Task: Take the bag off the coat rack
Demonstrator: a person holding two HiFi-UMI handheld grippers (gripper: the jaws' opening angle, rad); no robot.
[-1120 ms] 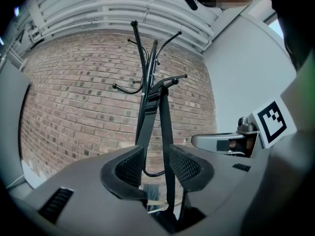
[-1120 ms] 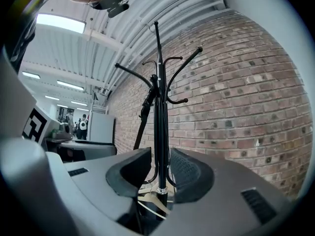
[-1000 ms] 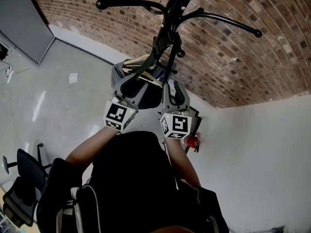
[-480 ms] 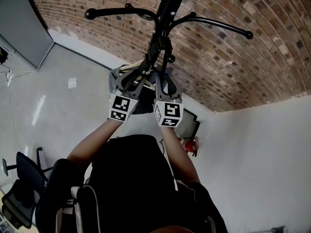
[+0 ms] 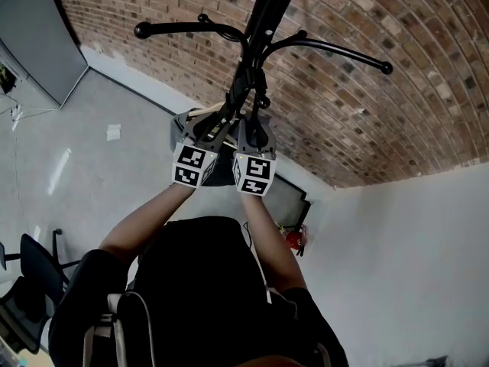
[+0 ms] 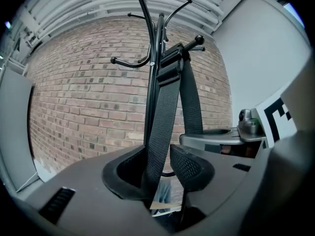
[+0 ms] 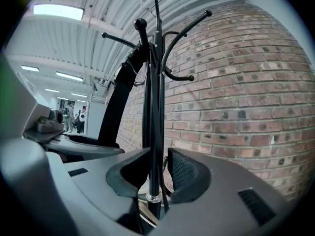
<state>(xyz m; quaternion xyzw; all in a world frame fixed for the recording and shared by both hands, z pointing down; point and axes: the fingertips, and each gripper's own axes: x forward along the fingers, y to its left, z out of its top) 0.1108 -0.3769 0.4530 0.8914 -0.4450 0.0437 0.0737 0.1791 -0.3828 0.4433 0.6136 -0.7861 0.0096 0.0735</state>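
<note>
The black coat rack [image 5: 267, 14] stands before a brick wall, its pole [image 7: 156, 107] running up to curved hooks. A grey bag [image 5: 183, 125] with tan trim hangs low on it by a black webbing strap [image 6: 165, 112] looped over a knobbed hook [image 6: 189, 45]. My left gripper [image 6: 157, 173] is raised under the hook with one run of the strap pinched between its pads. Beside it, my right gripper [image 7: 157, 181] is held close against the pole, shut on a thin edge-on run of strap. In the head view both grippers, left [image 5: 200, 125] and right [image 5: 252, 125], sit side by side at the strap.
The brick wall [image 5: 367, 113] is right behind the rack. A red fire extinguisher [image 5: 294, 239] and a dark panel [image 5: 286, 201] stand at the wall's foot. An office chair [image 5: 30, 281] is at lower left, a grey cabinet [image 5: 38, 37] far left.
Both grippers have risen along the strap toward the hooks and drawn closer together. The right one came in against the pole.
</note>
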